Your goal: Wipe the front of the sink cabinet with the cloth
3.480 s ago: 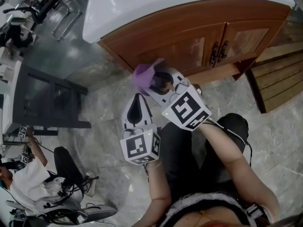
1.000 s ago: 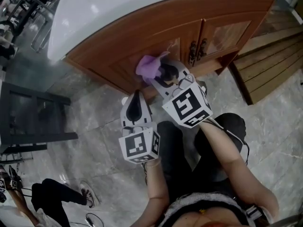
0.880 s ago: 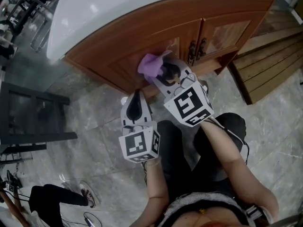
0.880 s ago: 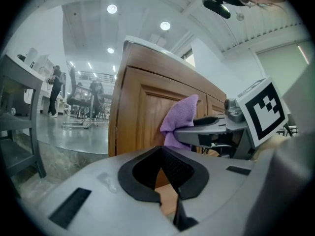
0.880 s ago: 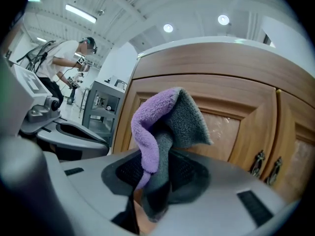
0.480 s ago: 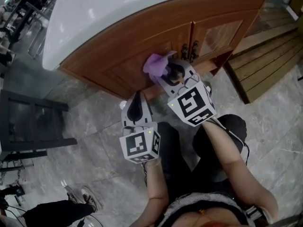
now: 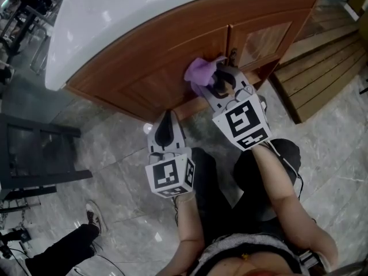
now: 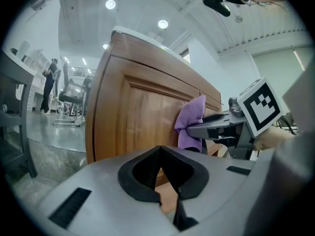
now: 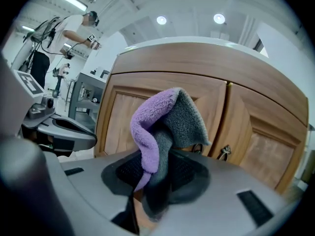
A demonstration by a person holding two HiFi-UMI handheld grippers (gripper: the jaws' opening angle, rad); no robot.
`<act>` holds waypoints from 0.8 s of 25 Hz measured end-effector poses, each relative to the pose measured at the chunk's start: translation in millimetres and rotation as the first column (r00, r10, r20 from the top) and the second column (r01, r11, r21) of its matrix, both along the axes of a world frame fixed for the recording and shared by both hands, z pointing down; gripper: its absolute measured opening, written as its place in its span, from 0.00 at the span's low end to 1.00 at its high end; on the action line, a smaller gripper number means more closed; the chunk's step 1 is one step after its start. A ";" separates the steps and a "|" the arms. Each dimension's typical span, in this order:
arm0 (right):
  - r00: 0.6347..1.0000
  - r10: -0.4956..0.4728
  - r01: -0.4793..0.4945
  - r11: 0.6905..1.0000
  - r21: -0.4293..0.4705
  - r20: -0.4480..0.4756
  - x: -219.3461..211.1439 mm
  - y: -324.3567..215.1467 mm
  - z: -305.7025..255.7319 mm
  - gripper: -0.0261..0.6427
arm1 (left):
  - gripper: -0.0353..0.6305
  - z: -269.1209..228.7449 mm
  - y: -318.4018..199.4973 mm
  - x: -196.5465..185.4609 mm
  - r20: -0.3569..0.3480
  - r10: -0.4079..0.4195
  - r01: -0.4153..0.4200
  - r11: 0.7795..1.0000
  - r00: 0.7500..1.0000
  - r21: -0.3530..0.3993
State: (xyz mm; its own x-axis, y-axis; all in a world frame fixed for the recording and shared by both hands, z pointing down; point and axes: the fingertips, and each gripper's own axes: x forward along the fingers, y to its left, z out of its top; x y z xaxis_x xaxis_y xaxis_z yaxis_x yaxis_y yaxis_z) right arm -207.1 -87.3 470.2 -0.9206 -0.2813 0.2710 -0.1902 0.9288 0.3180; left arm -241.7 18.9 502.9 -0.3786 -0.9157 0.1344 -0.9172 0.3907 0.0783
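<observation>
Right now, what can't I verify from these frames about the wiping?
- Cloth-to-door contact: in the head view the cloth and right hand-held gripper cover the spot; the right gripper view gives no depth.
- Door handles: head view, mostly behind that gripper.
- Sink top: cut off by the head view's upper edge.
- Dirt on the cabinet: too fine to see anywhere.

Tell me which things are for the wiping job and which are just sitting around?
For the job: fluffy purple-and-grey cloth; right gripper pinching it; brown wooden sink cabinet.

Just around: left gripper, shut on nothing; dark metal frame stand; wooden slatted platform.
</observation>
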 end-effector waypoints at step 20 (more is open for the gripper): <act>0.998 0.062 -0.062 0.998 0.026 -0.001 9.5 -9.2 -2.1 0.30 | 0.06 9.7 14.6 -7.9 -0.013 -0.030 0.030 1.000 0.999 -0.008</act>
